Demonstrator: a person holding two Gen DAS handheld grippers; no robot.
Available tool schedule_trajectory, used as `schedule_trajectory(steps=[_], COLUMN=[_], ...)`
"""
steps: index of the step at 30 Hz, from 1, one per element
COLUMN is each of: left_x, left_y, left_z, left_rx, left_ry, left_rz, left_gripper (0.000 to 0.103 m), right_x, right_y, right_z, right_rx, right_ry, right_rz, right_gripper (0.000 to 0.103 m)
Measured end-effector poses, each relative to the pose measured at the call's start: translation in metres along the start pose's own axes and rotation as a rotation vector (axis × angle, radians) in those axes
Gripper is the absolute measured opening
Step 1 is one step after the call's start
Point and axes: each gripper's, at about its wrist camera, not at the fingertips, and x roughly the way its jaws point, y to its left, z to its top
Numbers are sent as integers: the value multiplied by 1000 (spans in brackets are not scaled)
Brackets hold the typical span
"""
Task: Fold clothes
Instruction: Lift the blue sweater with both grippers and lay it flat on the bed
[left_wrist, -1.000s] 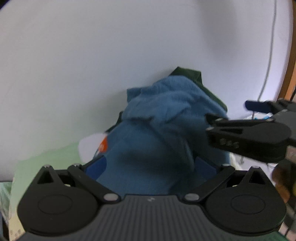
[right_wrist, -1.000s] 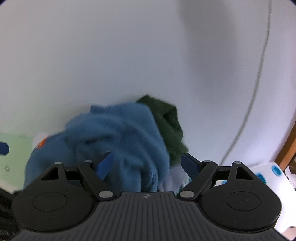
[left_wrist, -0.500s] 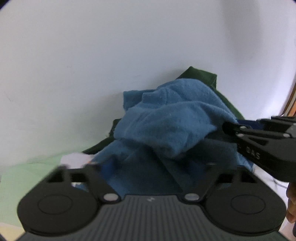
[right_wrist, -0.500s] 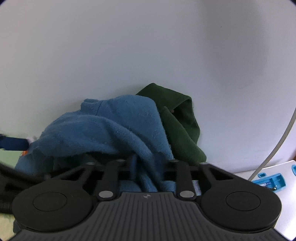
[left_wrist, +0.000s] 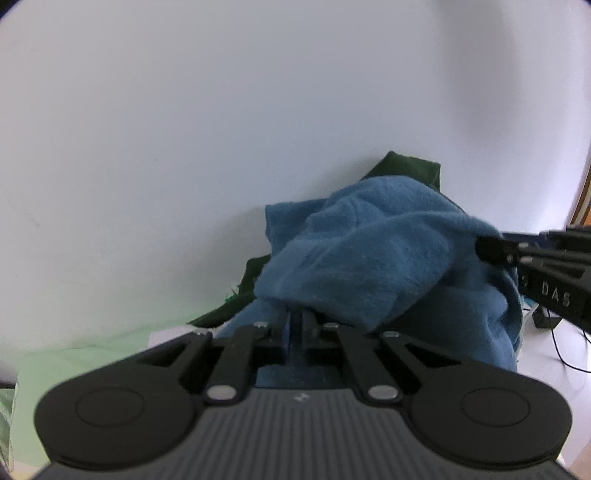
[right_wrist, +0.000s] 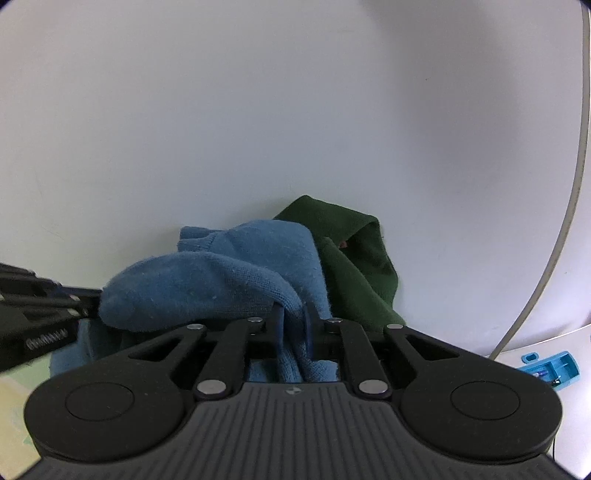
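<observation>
Both pairs of fingers have closed since a second ago, left gripper (left_wrist: 297, 325) and right gripper (right_wrist: 293, 321) pinching blue garment (left_wrist: 376, 254) edges

We read "DAS" in grey letters on black side of right gripper (left_wrist: 487, 254), far right of left claw's view, just past blue cloth (left_wrist: 369, 258). More letters may come before them, cut off by fold. In right claw's view, left gripper (right_wrist: 86, 302) has raised text on its side, too blurry for us to read. Small logo marks on both claw bodies, no words.
</observation>
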Motion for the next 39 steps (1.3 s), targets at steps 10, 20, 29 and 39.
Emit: schedule_trajectory(steps=[10, 20, 29, 39], left_x=[-54, -72, -63, -52], left_y=[8, 11, -7, -9], left_z=[-1, -22, -39, -17], left_rx=[-43, 1, -49, -43], left_ry=[-72, -13, -49, -94], left_rz=[-20, -89, -154, -102], left_gripper=[0, 60, 101, 18], right_x=[-28, -28, -30, -47], right_y=[-2, 14, 15, 4], right_z=[7, -5, -32, -26], right_rx=[-16, -119, -215, -209], right_ry=[-16, 8, 48, -6], right_rz=[61, 65, 77, 68], right_gripper=[10, 11, 11, 58])
